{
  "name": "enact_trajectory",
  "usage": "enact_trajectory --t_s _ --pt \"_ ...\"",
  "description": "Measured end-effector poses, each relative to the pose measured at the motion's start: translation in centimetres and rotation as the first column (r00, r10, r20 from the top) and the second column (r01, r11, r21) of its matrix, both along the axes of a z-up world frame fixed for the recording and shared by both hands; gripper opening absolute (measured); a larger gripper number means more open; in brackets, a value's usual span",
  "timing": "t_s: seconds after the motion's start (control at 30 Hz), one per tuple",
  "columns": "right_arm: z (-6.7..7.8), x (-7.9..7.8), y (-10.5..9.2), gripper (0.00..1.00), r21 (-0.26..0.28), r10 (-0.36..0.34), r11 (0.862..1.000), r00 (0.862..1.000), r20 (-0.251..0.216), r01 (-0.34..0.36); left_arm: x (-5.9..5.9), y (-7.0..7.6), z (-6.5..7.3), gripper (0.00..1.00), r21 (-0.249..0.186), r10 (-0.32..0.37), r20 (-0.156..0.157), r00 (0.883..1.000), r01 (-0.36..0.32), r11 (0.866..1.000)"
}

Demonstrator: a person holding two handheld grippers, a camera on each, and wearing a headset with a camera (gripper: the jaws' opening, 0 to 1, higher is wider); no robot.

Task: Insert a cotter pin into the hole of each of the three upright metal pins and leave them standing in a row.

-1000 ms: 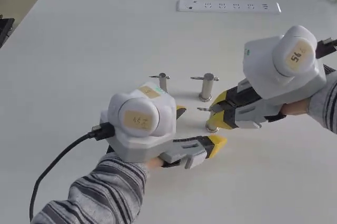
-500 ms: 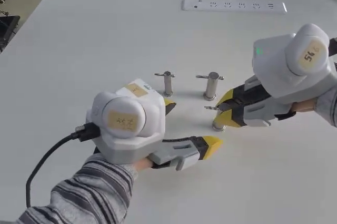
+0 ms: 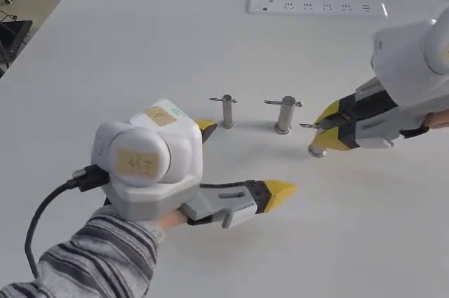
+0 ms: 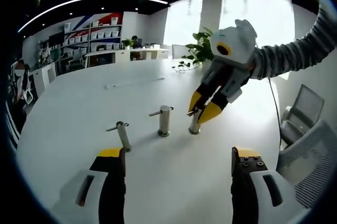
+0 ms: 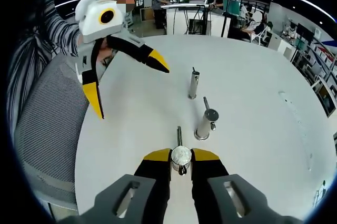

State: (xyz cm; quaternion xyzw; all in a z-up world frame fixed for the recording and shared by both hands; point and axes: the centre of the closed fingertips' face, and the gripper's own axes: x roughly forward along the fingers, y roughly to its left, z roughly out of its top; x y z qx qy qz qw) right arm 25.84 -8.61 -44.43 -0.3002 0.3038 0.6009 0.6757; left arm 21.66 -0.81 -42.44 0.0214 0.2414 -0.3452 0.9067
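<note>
White bench point(image 3: 140, 45), last cotter pin going in, nothing bracing the post.

Two posts, the left pin point(image 3: 227, 111) and the middle pin point(image 3: 285, 114), stand with cotter pins through their heads. The third pin point(image 5: 181, 155) stands just beside the middle one, set a little toward the person. The right gripper point(image 5: 180, 155) has its jaws drawn in tight at this pin's head, apparently pinching the near end of the cotter pin point(image 5: 179, 134), whose shaft pokes out beyond the head. The left gripper point(image 3: 247, 158) hangs spread wide and empty, well apart from all three. The risk, as I judge it, is in the pull-away: a retreat before the jaws let go could drag the cotter pin back out. A sideways nudge could also topple the narrow-footed post into its neighbour, spoiling the row.
</note>
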Motion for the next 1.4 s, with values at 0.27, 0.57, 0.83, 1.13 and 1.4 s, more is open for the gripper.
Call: enact_trajectory --t_s 0.27,0.57,0.83,1.13,1.4 --pt "0.0 1.2 -1.0 0.09 -0.014 0.004 1.0 1.0 0.003 -0.004 -0.3 1.4 0.4 0.87 0.008 0.012 0.0 1.0 -0.012 1.0" --pt "-0.3 2.7 -1.9 0.09 -0.028 -0.002 1.0 1.0 0.012 0.002 -0.4 3.2 0.0 0.88 0.039 0.038 -0.013 0.999 -0.037 0.999" --pt "-0.8 3.5 -2.4 0.09 -0.037 0.0 0.999 1.0 0.012 0.0 -0.5 3.1 0.1 0.91 0.035 0.043 -0.014 0.999 -0.042 0.998" --pt "-1.0 4.1 -2.9 0.09 -0.032 0.006 0.999 1.0 0.002 -0.006 -0.2 3.2 0.6 0.95 0.017 0.047 -0.008 0.999 -0.047 0.999" --pt "-1.2 4.9 -3.1 0.09 -0.014 0.018 1.0 1.0 -0.012 -0.019 -0.1 3.5 1.0 0.98 0.015 0.055 -0.003 0.998 -0.055 0.998"
